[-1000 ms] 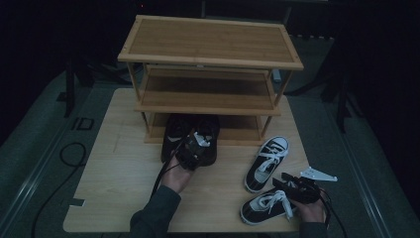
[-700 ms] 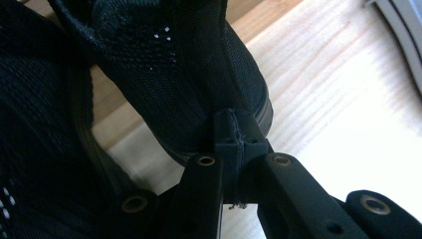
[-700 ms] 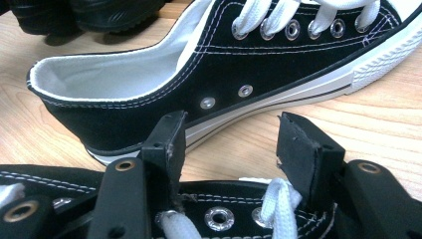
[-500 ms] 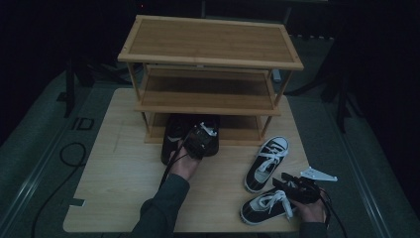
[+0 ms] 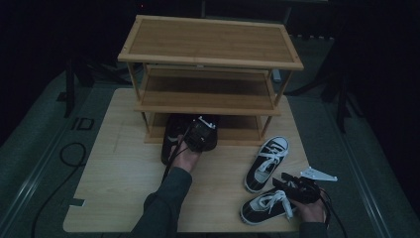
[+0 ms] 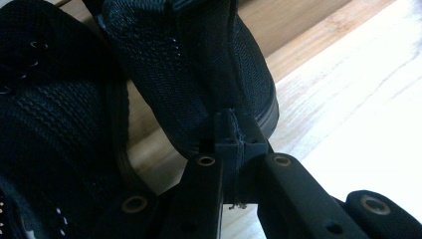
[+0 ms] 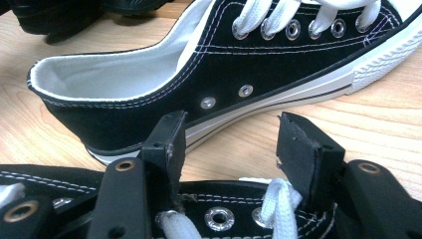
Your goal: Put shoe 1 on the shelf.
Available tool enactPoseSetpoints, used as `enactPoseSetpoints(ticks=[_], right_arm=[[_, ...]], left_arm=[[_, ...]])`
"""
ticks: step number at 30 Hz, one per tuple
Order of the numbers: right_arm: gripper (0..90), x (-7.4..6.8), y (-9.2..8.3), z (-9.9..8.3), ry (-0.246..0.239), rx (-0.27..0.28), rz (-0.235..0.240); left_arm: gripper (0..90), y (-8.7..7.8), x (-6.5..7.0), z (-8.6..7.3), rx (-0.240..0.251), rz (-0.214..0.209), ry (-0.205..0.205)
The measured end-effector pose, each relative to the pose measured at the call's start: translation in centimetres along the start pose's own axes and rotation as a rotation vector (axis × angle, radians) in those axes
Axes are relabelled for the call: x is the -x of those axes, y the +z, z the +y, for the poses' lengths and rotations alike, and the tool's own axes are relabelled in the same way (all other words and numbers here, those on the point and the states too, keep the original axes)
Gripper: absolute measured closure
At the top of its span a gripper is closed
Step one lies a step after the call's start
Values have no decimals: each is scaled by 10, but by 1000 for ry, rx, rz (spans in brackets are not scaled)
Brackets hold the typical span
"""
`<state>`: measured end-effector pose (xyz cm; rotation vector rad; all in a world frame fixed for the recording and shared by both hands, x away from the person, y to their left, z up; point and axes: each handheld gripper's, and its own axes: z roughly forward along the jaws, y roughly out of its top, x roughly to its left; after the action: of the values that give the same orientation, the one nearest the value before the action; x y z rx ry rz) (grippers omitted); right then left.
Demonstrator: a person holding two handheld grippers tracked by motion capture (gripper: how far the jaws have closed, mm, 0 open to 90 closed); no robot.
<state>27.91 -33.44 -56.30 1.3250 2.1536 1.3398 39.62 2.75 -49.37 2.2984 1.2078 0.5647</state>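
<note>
My left gripper [image 5: 200,133] is at the front of the wooden shoe rack [image 5: 210,64], by its lowest shelf. In the left gripper view its jaws [image 6: 233,145] are shut on the heel edge of a black mesh shoe [image 6: 199,64]. A second black shoe [image 6: 50,124] lies right beside it, and the high view shows it at the rack's foot [image 5: 169,141]. My right gripper [image 5: 282,181] hovers open over the laces of the near black-and-white sneaker [image 5: 265,207]; its fingers [image 7: 166,142] straddle that sneaker [image 7: 224,216] without pressing. The other sneaker [image 7: 199,74] lies just beyond.
The rack stands at the back of a light wooden table [image 5: 114,173]. The far sneaker [image 5: 267,156] lies to the right of the rack's front leg. A cable [image 5: 69,153] loops on the floor to the left.
My left hand has pushed forward toward the rack's lowest shelf with the black shoe in its jaws. The right hand and both sneakers have kept still.
</note>
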Motion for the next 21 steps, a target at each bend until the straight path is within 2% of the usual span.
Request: enactPoseSetpoints(ticks=[3,10,16,21], right_arm=[[448,0,0,0,0,0,0],[448,0,0,0,0,-1,1],[448,0,0,0,1,0,2],[448,0,0,0,0,-1,-1]], left_arm=[[900,2,-2,2,6,-13,-14],[900,4,-2,5,6,-29,-13],[899,-4,-4,-5,22,-53,-11],[898,-16,-5,-20,28,-68,13]])
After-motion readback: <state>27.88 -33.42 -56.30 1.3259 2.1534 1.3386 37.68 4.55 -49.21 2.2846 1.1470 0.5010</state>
